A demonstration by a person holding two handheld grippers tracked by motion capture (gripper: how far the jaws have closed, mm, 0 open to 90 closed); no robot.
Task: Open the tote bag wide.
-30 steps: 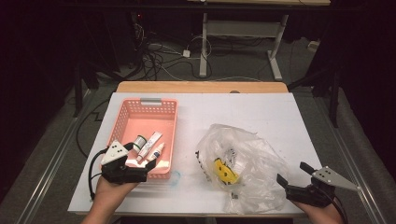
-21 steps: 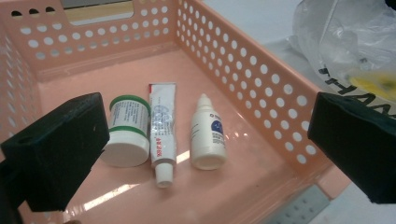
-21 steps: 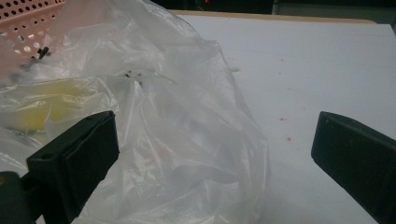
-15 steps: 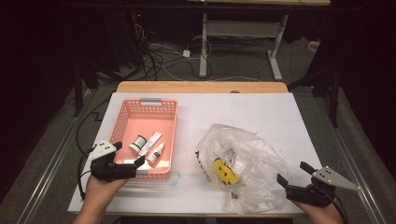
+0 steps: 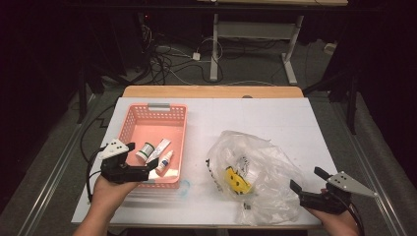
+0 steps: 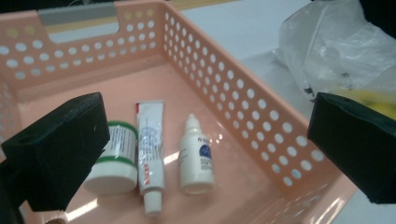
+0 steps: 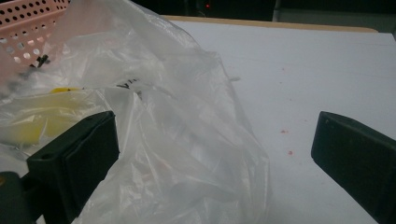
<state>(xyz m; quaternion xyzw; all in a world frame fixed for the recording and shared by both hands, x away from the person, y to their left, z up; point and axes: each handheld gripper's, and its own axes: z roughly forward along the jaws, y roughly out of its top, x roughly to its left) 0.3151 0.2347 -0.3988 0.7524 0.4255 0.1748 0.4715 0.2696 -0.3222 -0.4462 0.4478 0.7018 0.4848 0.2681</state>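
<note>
Looks like the left gripper [image 5: 129, 164] just pulled back out of the pink perforated plastic basket [image 5: 174, 112]. A second ago it hung over the near end, now it sits at the basket's near left corner, jaws spread wide and empty. Lying side by side on the basket floor: a small white dropper bottle [image 6: 196, 156], a white tube [image 6: 150, 149] and a green-rimmed white jar [image 6: 114, 161]. So I'd guess that drop-off is done. The right gripper [image 5: 311, 182] hasn't budged, also spread, at the near right edge of the bench beside the crumpled clear plastic bag [image 5: 255, 172], something yellow [image 5: 235, 180] inside. Probably next.
</note>
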